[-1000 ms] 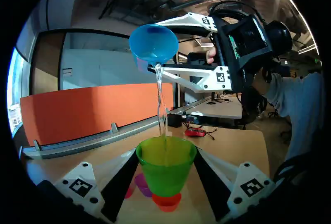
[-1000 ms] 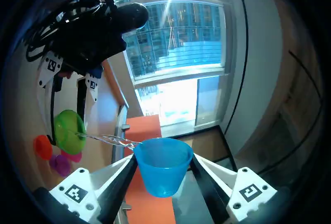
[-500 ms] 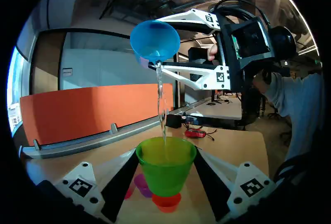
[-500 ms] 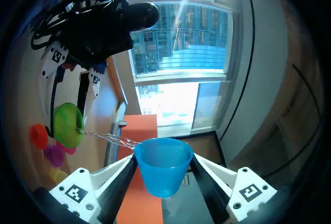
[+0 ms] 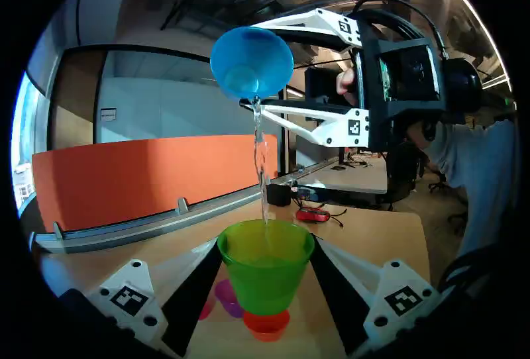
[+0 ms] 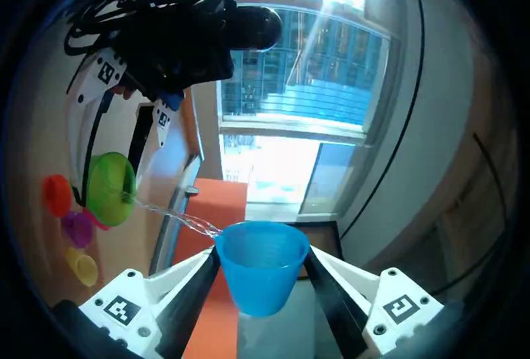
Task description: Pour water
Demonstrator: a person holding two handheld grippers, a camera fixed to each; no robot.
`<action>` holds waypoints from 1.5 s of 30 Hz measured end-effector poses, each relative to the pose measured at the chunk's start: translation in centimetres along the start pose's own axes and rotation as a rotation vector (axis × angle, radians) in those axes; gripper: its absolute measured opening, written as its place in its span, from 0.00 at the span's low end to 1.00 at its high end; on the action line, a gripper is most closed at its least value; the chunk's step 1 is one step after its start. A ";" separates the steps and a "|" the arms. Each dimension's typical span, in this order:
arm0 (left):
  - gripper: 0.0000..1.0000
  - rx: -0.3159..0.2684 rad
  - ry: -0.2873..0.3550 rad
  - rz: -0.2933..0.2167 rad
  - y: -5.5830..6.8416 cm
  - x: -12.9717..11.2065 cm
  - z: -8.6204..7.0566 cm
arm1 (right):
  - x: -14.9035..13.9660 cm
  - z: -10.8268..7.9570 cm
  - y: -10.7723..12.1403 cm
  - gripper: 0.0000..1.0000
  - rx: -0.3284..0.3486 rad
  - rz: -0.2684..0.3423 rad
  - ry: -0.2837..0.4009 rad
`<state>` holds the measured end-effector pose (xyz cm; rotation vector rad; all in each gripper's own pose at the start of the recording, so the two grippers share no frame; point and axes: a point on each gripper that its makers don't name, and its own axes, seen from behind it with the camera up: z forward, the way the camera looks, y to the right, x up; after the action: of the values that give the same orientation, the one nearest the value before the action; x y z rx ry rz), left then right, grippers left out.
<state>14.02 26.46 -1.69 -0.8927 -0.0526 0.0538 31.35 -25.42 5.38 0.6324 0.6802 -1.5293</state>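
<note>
Above the table (image 5: 377, 226), right fingers (image 6: 192, 289) clamp a tilted blue cup (image 6: 262, 266), streaming water (image 5: 260, 160) into the green cup (image 5: 266, 273) left fingers (image 5: 199, 286) grip.

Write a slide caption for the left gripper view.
The right tool tips the blue cup, streaming water into the green cup gripped by the left tool.

A pale wooden counter (image 5: 371, 226) carries several small cups set close together: an orange cup (image 5: 266, 324), a purple cup (image 5: 228, 295) and a pink cup (image 5: 207, 307). In the right gripper view a yellow cup (image 6: 83, 266) lies just beside the purple one. Near the counter's far edge sit a black box (image 5: 279, 193) and a red device (image 5: 313, 212) with cables. A metal rail (image 5: 165, 220) runs along the counter below an orange panel (image 5: 132, 173). A big window (image 6: 298, 94) shows tall buildings.
</note>
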 end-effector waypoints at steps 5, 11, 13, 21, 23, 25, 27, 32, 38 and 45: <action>0.88 0.002 0.003 0.001 -0.1 0.2 0.0 | 0.4 0.1 -0.1 0.91 0.000 -0.041 0.005; 0.88 0.004 0.007 -0.004 -0.2 0.4 0.0 | 1.1 0.3 -0.2 0.91 0.002 -0.113 0.008; 0.88 0.005 0.007 -0.005 -0.2 0.4 0.0 | 1.4 0.4 -0.4 0.91 0.004 -0.135 0.009; 0.88 0.005 0.011 -0.007 -0.3 0.4 0.1 | 2.0 0.2 -1.0 0.91 0.006 -0.166 0.015; 0.88 0.006 0.013 -0.006 -0.4 0.5 0.1 | 2.0 0.1 -1.1 0.91 0.005 -0.157 0.017; 0.88 0.007 0.013 -0.006 -0.4 0.5 0.1 | 2.0 0.1 -1.0 0.91 0.003 -0.140 0.018; 0.88 0.009 0.014 -0.005 -0.4 0.5 0.1 | 1.9 0.0 -0.9 0.91 0.000 -0.119 0.018; 0.89 0.013 0.015 -0.002 -0.4 0.7 0.0 | 1.5 -0.4 -1.0 0.91 0.001 -0.020 0.019; 0.88 0.015 0.018 0.002 -0.5 1.0 -0.3 | 1.0 -1.0 -1.4 0.91 0.009 0.165 0.022; 0.88 0.020 0.020 0.007 -0.6 1.1 -0.5 | 0.5 -1.8 -1.9 0.91 0.018 0.419 0.029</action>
<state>15.15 25.72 -1.50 -0.8738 -0.0304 0.0525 29.40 -24.34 3.86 0.7591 0.5168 -1.1401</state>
